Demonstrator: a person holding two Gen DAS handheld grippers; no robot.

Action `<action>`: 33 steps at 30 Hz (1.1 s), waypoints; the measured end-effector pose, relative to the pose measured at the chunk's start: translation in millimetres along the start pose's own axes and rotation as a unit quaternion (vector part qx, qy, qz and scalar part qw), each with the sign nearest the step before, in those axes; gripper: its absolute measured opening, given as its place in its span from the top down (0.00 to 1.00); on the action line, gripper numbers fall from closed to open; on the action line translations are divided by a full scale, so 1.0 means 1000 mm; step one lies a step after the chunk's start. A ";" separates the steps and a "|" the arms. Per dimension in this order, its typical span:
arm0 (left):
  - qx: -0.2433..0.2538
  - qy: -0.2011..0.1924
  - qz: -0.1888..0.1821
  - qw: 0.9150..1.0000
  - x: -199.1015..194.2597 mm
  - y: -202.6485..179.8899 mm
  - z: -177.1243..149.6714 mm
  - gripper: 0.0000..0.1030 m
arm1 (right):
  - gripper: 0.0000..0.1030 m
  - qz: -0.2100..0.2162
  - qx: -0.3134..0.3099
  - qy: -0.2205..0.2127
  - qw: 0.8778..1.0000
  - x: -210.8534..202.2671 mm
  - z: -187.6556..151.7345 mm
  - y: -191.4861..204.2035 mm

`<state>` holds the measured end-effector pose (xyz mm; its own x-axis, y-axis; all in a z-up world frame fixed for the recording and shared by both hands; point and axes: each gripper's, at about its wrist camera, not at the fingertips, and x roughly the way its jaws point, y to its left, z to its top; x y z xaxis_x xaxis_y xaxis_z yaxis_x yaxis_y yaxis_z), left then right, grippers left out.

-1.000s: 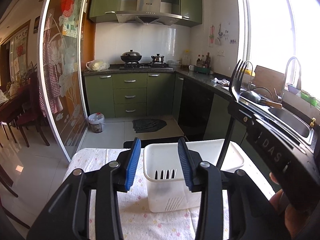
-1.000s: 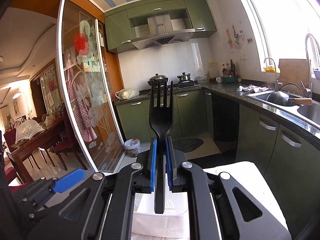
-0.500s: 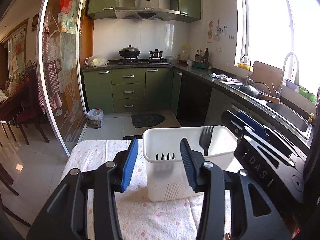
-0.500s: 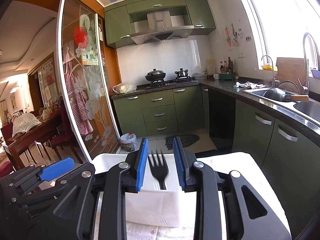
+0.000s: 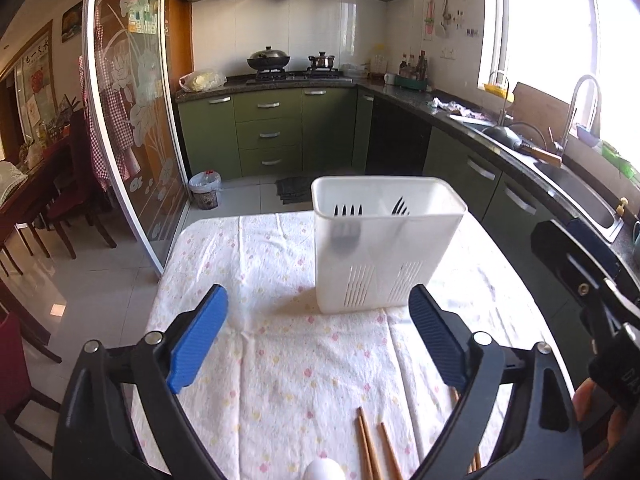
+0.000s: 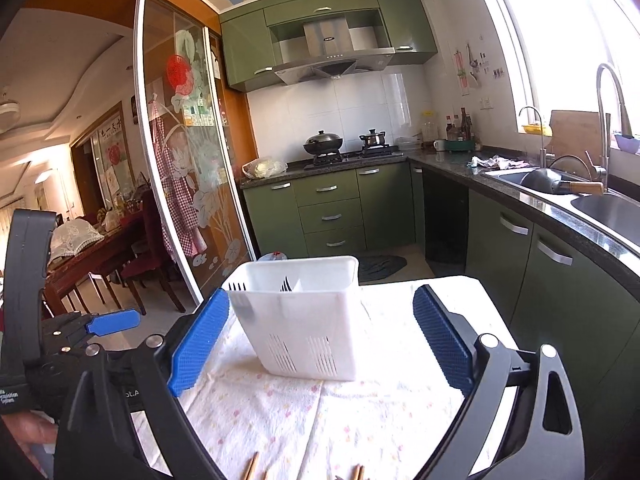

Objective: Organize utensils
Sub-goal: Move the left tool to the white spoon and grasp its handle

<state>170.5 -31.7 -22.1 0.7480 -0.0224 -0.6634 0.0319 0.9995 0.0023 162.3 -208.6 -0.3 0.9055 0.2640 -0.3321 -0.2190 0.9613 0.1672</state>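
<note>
A white plastic utensil holder point(image 5: 384, 248) stands upright on the floral tablecloth point(image 5: 280, 380); it also shows in the right wrist view point(image 6: 304, 320). Two black forks stand in it, tines up: one on the left point(image 5: 347, 211) and one further right point(image 5: 399, 206). My left gripper point(image 5: 318, 344) is open and empty, in front of the holder. My right gripper point(image 6: 320, 344) is open and empty, in front of the holder. Several wooden chopsticks point(image 5: 370, 444) lie on the cloth near the front edge. A white rounded object point(image 5: 324, 470) shows at the bottom edge.
The table's far edge drops to the tiled kitchen floor. Green cabinets and a counter with a sink point(image 6: 600, 204) run along the right. A glass sliding door point(image 5: 128, 140) and a dining table with chairs point(image 6: 100, 252) are at the left.
My right gripper opened and let the black fork go into the holder, then drew back. Both grippers pulled back from the holder and opened wider. Chopsticks came into view.
</note>
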 end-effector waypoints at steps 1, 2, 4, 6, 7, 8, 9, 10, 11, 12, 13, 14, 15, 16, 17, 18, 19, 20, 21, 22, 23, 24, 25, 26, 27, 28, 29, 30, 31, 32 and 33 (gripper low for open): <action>0.000 0.026 0.001 1.000 0.000 0.002 -0.006 0.13 | 0.08 -0.007 -0.001 0.011 1.000 -0.007 -0.004 0.000; -0.005 0.056 -0.002 0.998 0.003 0.005 -0.013 0.13 | 0.08 -0.011 0.000 0.027 1.000 -0.013 -0.010 -0.002; -0.014 0.123 -0.016 0.992 0.008 0.010 -0.030 0.13 | 0.08 -0.014 0.004 0.057 0.998 -0.022 -0.020 -0.006; -0.021 0.186 -0.025 0.982 0.015 0.015 -0.050 0.13 | 0.08 -0.025 0.002 0.086 0.996 -0.028 -0.030 -0.011; -0.024 0.212 -0.026 0.977 0.017 0.016 -0.060 0.16 | 0.09 -0.027 0.003 0.101 0.994 -0.030 -0.034 -0.015; -0.025 0.233 -0.027 0.972 0.018 0.016 -0.070 0.20 | 0.11 -0.028 0.004 0.116 0.993 -0.032 -0.038 -0.019; -0.022 0.253 -0.025 0.967 0.020 0.016 -0.080 0.22 | 0.17 -0.028 0.004 0.130 0.991 -0.034 -0.040 -0.023; -0.020 0.269 -0.022 0.963 0.020 0.015 -0.088 0.27 | 0.23 -0.029 0.004 0.145 0.989 -0.034 -0.044 -0.026; -0.019 0.283 -0.017 0.959 0.021 0.014 -0.095 0.31 | 0.25 -0.029 0.005 0.159 0.987 -0.036 -0.047 -0.029; -0.022 0.297 -0.011 0.955 0.022 0.014 -0.103 0.32 | 0.27 -0.025 0.007 0.174 0.984 -0.036 -0.050 -0.033; -0.026 0.312 -0.007 0.950 0.024 0.013 -0.109 0.33 | 0.27 -0.018 0.011 0.188 0.982 -0.037 -0.053 -0.036; -0.030 0.326 -0.006 0.945 0.026 0.012 -0.115 0.34 | 0.27 -0.013 0.013 0.199 0.980 -0.038 -0.056 -0.038; -0.035 0.337 -0.004 0.941 0.027 0.010 -0.119 0.34 | 0.27 -0.013 0.012 0.205 0.979 -0.039 -0.058 -0.039; -0.038 0.343 0.000 0.939 0.028 0.009 -0.123 0.34 | 0.27 -0.013 0.008 0.209 0.978 -0.038 -0.058 -0.039; -0.038 0.345 0.005 0.938 0.031 0.009 -0.126 0.34 | 0.27 -0.013 0.006 0.211 0.977 -0.039 -0.059 -0.039; -0.038 0.349 0.006 0.936 0.033 0.007 -0.130 0.35 | 0.27 -0.010 0.007 0.213 0.977 -0.041 -0.060 -0.040; -0.038 0.353 0.008 0.935 0.034 0.005 -0.133 0.38 | 0.27 -0.008 0.007 0.216 0.976 -0.041 -0.061 -0.040; -0.040 0.358 0.011 0.933 0.036 0.004 -0.137 0.41 | 0.28 -0.005 0.006 0.219 0.976 -0.040 -0.061 -0.039; -0.043 0.364 0.012 0.930 0.038 0.003 -0.141 0.43 | 0.28 -0.003 0.006 0.222 0.975 -0.040 -0.062 -0.038; -0.041 0.370 0.015 0.928 0.040 0.001 -0.146 0.46 | 0.28 -0.002 0.004 0.224 0.975 -0.040 -0.063 -0.037; -0.039 0.374 0.017 0.927 0.042 -0.001 -0.149 0.48 | 0.28 -0.001 0.001 0.226 0.974 -0.040 -0.063 -0.036; -0.039 0.377 0.017 0.925 0.044 -0.002 -0.153 0.48 | 0.28 0.000 -0.001 0.229 0.973 -0.039 -0.063 -0.035; -0.039 0.380 0.019 0.924 0.045 -0.003 -0.155 0.49 | 0.28 0.003 -0.001 0.232 0.973 -0.037 -0.062 -0.033; -0.038 0.376 0.020 0.926 0.045 -0.004 -0.156 0.50 | 0.28 0.004 -0.002 0.233 0.973 -0.036 -0.062 -0.032; -0.039 0.374 0.017 0.927 0.045 -0.006 -0.156 0.52 | 0.29 0.003 -0.004 0.232 0.973 -0.035 -0.061 -0.031; -0.040 0.373 0.016 0.927 0.045 -0.007 -0.156 0.55 | 0.29 0.004 -0.004 0.232 0.973 -0.035 -0.061 -0.031; -0.041 0.372 0.016 0.927 0.045 -0.008 -0.156 0.58 | 0.29 0.005 -0.004 0.232 0.973 -0.035 -0.060 -0.030; -0.041 0.371 0.016 0.928 0.045 -0.010 -0.155 0.59 | 0.29 0.006 -0.004 0.232 0.973 -0.035 -0.060 -0.029; -0.041 0.369 0.016 0.928 0.046 -0.011 -0.155 0.61 | 0.29 0.007 -0.004 0.232 0.973 -0.034 -0.059 -0.029; -0.041 0.368 0.017 0.929 0.046 -0.012 -0.154 0.63 | 0.29 0.007 -0.004 0.232 0.973 -0.034 -0.059 -0.028; -0.041 0.367 0.018 0.929 0.047 -0.013 -0.153 0.64 | 0.29 0.008 -0.004 0.232 0.973 -0.034 -0.058 -0.028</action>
<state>104.2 -42.3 -167.6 0.0928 0.0017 -0.9957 -0.0577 0.9983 -0.0037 116.9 -239.7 -47.8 0.6412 0.2838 -0.7130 -0.2363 0.9570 0.1684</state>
